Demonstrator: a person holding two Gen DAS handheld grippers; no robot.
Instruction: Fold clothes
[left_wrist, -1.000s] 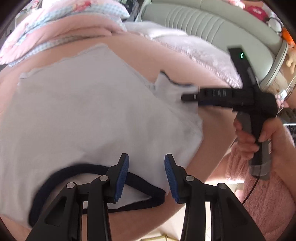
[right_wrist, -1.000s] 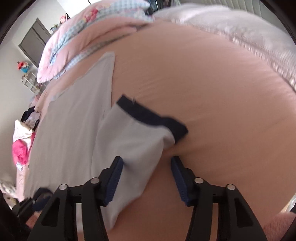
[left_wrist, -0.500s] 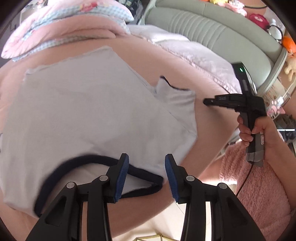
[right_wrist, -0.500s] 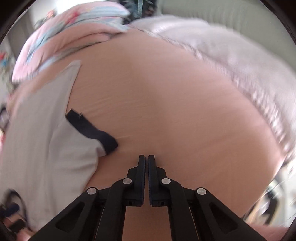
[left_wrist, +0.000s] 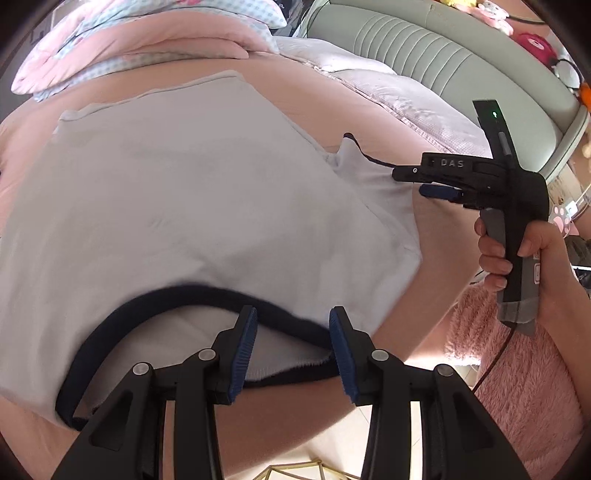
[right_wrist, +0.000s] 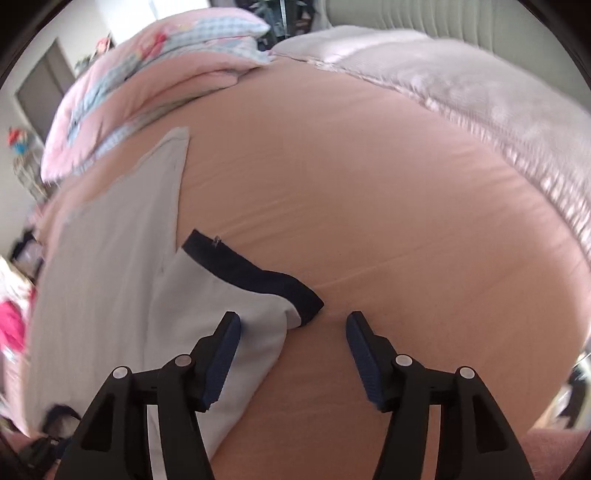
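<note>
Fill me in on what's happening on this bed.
A person is folding a white T-shirt with dark trim, spread flat on the pink bed. They hold a tool in each hand. The left tool hangs over the collar, jaws apart, gripping nothing. The right tool is at the sleeve, its jaws opening, with the sleeve's edge between them but not pinched. No fold has been made yet.

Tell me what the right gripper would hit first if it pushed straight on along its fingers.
Most likely the sleeve of the pale shirt, near its navy cuff, which lies between the opening right gripper fingers; the pink sheet lies just beyond. Depth is unclear.
</note>
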